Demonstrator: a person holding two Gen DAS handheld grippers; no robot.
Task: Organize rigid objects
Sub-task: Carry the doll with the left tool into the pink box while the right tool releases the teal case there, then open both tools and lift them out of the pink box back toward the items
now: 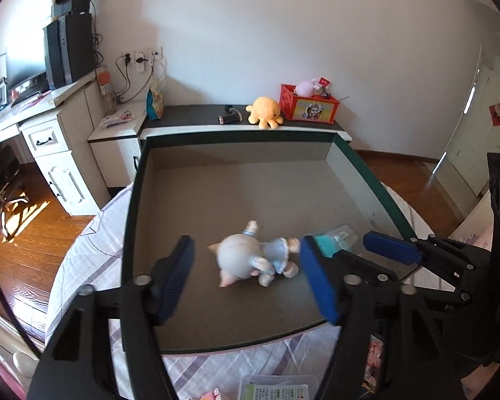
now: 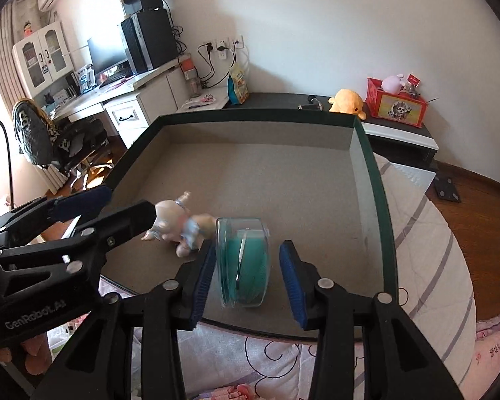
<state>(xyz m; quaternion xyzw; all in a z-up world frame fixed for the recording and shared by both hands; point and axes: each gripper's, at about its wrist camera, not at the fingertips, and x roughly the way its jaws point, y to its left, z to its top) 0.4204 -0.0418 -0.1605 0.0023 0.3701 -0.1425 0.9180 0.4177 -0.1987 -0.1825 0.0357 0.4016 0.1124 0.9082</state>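
Both grippers open: left gripper [image 1: 246, 276] straddles cat figurine [image 1: 250, 260], right gripper [image 2: 246, 276] brackets teal jar [image 2: 245, 263], both lying in the tray [image 2: 373, 180], likely pre-grasp or just released.

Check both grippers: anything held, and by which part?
Nothing held. Left gripper open around the figurine; right gripper open around the clear container, without clamping.

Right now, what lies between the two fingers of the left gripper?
The cat figurine lies on its side on the tray floor between the open fingers of the left gripper, untouched. The left wrist view shows this.
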